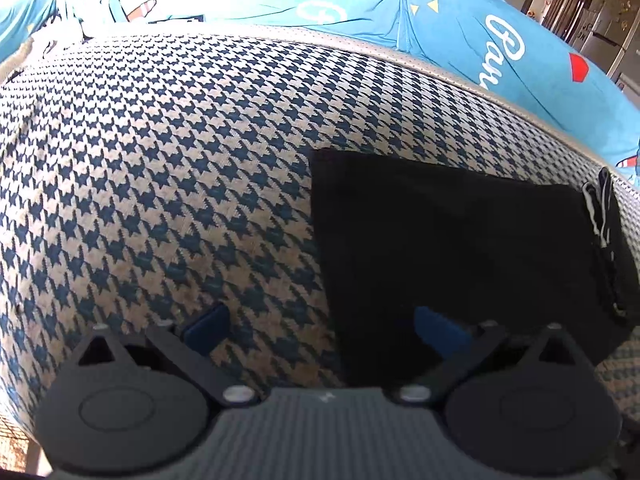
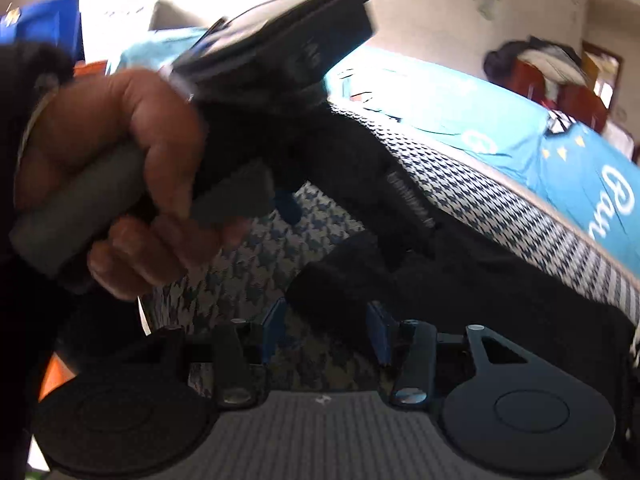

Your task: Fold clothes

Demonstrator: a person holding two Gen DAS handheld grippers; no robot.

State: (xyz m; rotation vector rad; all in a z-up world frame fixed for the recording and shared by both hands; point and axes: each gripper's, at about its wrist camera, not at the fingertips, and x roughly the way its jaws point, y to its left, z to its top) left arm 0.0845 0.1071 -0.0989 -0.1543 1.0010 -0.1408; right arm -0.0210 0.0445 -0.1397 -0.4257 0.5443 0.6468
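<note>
Two tongs are at work over one garment. Your left tongs (image 1: 320,330) hang wide open with nothing between the blue pads; the left pad is over the navy-and-cream houndstooth woven cover (image 1: 160,168), the right pad over the near edge of the flat, square-cornered black folded cloth (image 1: 460,240), likely so you can pin or pick that edge. Your right tongs (image 2: 326,330) stand about half open, and a dark fold of the same black cloth (image 2: 480,280) lies just ahead between the pads; blur hides whether they press it. Your left hand (image 2: 132,176) wraps the grey handle just ahead-left of the right tongs. Beyond both tongs lies a smooth turquoise printed sheet (image 1: 460,20), wrinkled and soft against the coarse, grippy weave.
</note>
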